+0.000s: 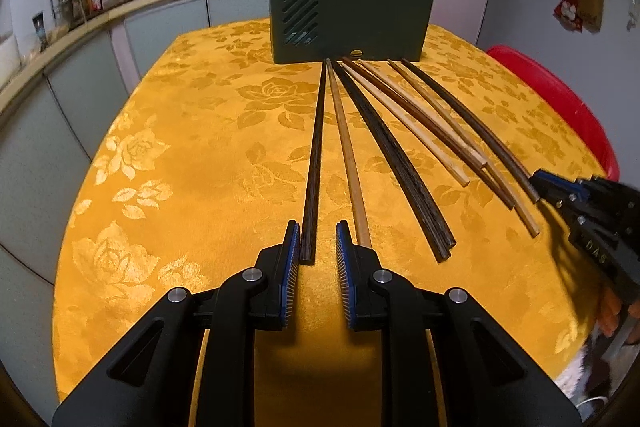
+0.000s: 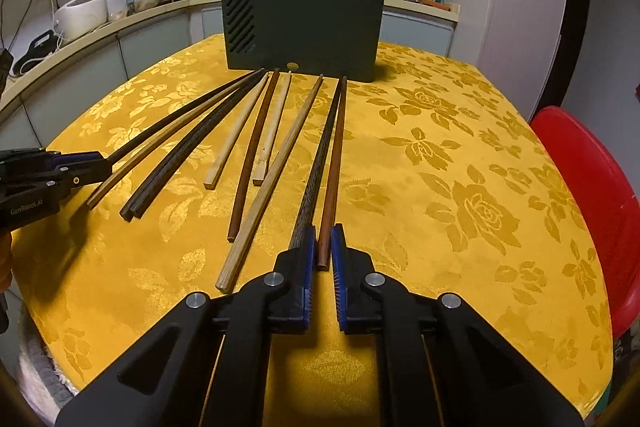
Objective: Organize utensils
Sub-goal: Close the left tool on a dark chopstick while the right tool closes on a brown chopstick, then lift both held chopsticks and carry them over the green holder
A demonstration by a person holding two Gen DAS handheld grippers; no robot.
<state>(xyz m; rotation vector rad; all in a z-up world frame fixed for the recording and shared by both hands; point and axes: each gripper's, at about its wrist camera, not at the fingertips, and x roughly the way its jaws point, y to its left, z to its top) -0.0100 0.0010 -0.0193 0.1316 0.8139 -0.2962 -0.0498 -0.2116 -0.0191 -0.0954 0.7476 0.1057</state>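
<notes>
Several chopsticks, dark, tan and reddish, lie fanned on the yellow floral tablecloth [image 1: 180, 167], tips toward a dark green utensil holder [image 1: 352, 19] [image 2: 304, 27] at the far side. My left gripper [image 1: 318, 233] [image 2: 108, 165] is open. The near end of a black chopstick [image 1: 314, 155] [image 2: 180, 119] lies between its jaws, close to the left pad and clear of the right one. My right gripper [image 2: 324, 231] [image 1: 536, 181] is shut on the near end of a reddish-brown chopstick [image 2: 334, 167]. A dark patterned chopstick [image 2: 320, 155] runs just beside its left finger.
A red plastic stool [image 1: 560, 107] [image 2: 592, 207] stands off the table's right edge. A curved kitchen counter [image 2: 100, 31] with a white rice cooker [image 2: 82, 15] and jars runs behind and to the left. Bare cloth [image 2: 460, 167] stretches right of the chopsticks.
</notes>
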